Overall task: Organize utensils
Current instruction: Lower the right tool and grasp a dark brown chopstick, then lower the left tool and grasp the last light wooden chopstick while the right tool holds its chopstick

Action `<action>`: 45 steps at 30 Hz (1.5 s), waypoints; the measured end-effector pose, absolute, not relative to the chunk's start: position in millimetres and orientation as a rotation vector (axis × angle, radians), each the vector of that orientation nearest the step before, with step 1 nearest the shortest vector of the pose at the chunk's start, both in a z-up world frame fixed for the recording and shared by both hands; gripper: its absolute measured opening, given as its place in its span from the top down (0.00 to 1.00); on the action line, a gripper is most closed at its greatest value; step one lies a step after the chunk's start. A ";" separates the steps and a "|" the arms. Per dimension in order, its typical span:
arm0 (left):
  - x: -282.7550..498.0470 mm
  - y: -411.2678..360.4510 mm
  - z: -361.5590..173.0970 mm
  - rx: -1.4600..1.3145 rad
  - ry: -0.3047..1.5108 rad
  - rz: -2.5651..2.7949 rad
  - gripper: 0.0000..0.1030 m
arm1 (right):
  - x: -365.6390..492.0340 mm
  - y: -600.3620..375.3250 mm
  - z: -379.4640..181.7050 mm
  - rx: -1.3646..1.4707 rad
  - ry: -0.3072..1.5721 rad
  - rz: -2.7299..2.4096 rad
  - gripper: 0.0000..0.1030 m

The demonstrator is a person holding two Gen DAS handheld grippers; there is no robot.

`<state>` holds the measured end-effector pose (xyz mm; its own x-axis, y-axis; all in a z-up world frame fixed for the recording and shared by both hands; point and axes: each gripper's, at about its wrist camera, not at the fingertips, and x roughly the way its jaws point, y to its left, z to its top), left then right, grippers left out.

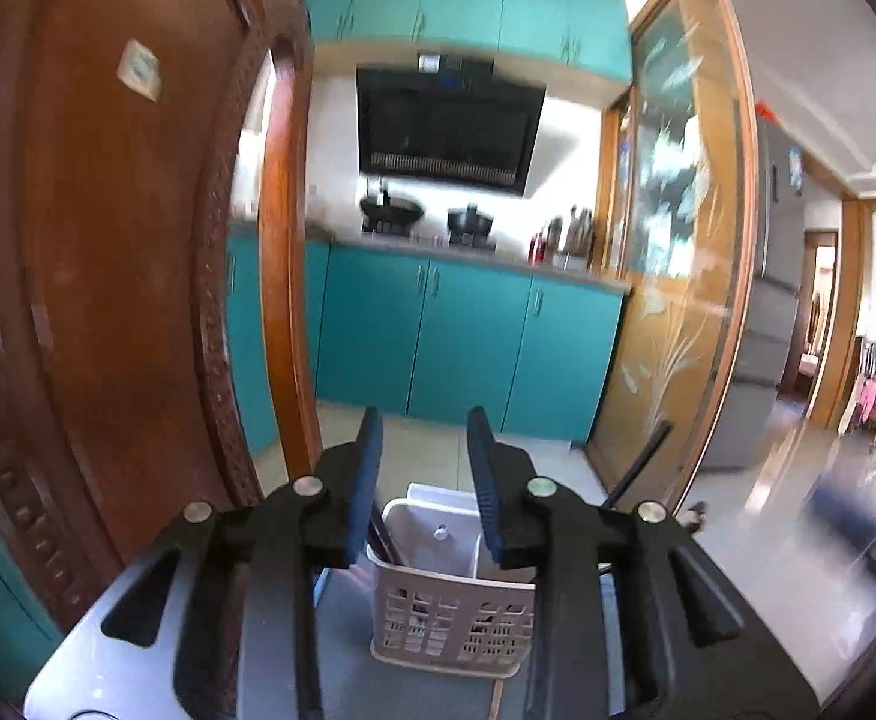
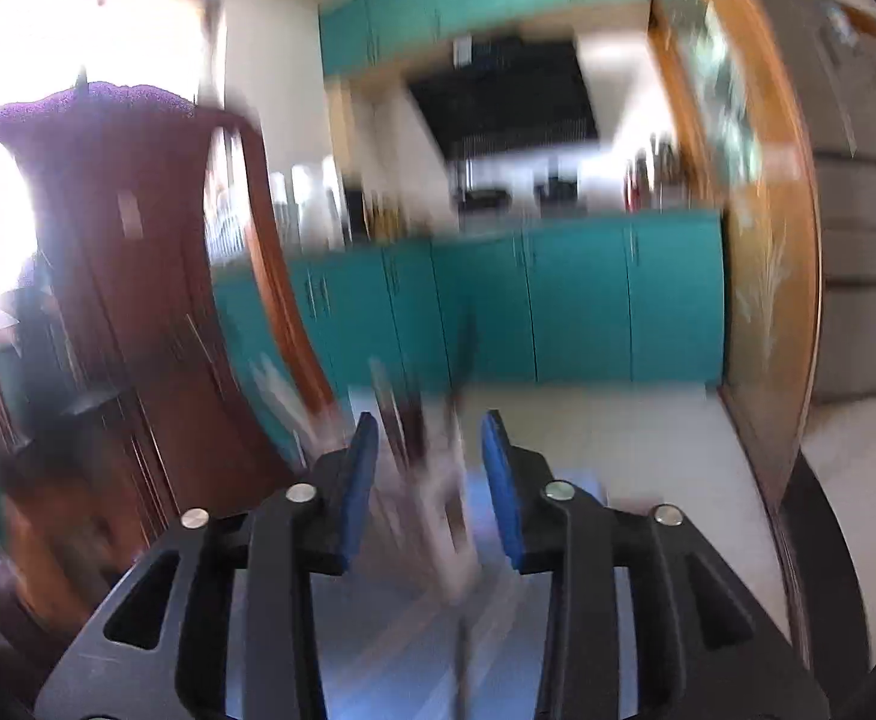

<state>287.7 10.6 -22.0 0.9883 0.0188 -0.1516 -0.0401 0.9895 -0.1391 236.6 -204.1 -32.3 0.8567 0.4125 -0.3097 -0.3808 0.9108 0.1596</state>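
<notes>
Nearest in the left wrist view, the left tongs (image 1: 425, 468) point almost level, their two blue-padded fingers (image 1: 363, 480) apart with nothing between the pads. Just past and below the fingertips a pale plastic utensil basket (image 1: 450, 618) stands on a grey bench (image 1: 342, 648). The basket has a lattice front wall and a white inner divider; dark handles lean in its left compartment, against the left wall, though what kind of utensils they are cannot be told. A dark thin rod (image 1: 639, 462) rises at a slant to the right of the basket, partly hidden behind the tongs' body.

In the right wrist view, the right tongs (image 2: 429, 468) also stand parted, blue pads (image 2: 359, 480) not pressing on anything. The picture is heavily smeared. Between and beyond the fingers a blurred pale shape with dark streaks (image 2: 432, 468) rises from the bench; it looks like the same basket with utensils, but the blur makes that uncertain.

Farther off, a carved brown wooden door (image 1: 108, 252) fills the left side. Past it, a pale tiled floor (image 1: 432, 444) leads to teal lower cabinets (image 1: 468, 336) under a counter carrying two dark pots (image 1: 391, 210) on a stove and some bottles (image 1: 564, 237). Above hangs a black range hood (image 1: 447, 126), then teal upper cabinets (image 1: 468, 6). On the right stands a wood-framed glass sliding door (image 1: 678, 240) with a frosted plant pattern, and beyond it a grey refrigerator (image 1: 762, 324).
</notes>
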 end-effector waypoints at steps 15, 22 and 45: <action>268.4 0.8 -99.1 -0.116 0.415 -0.048 0.56 | 288.8 -151.3 -175.8 -0.194 1.062 0.341 0.63; 279.9 5.0 -110.1 -0.114 0.492 -0.002 0.52 | 288.2 -150.2 -175.8 -0.177 1.054 0.342 0.93; 284.4 -29.6 -160.6 -0.015 0.688 -0.069 0.42 | 309.3 -182.2 -172.2 -0.030 1.090 0.242 0.94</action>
<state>284.4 -29.6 -160.6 0.7702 -0.0684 -0.6341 0.0582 0.9976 -0.0370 309.3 -182.2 -172.2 0.4388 0.1801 -0.8804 -0.2094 0.9732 0.0947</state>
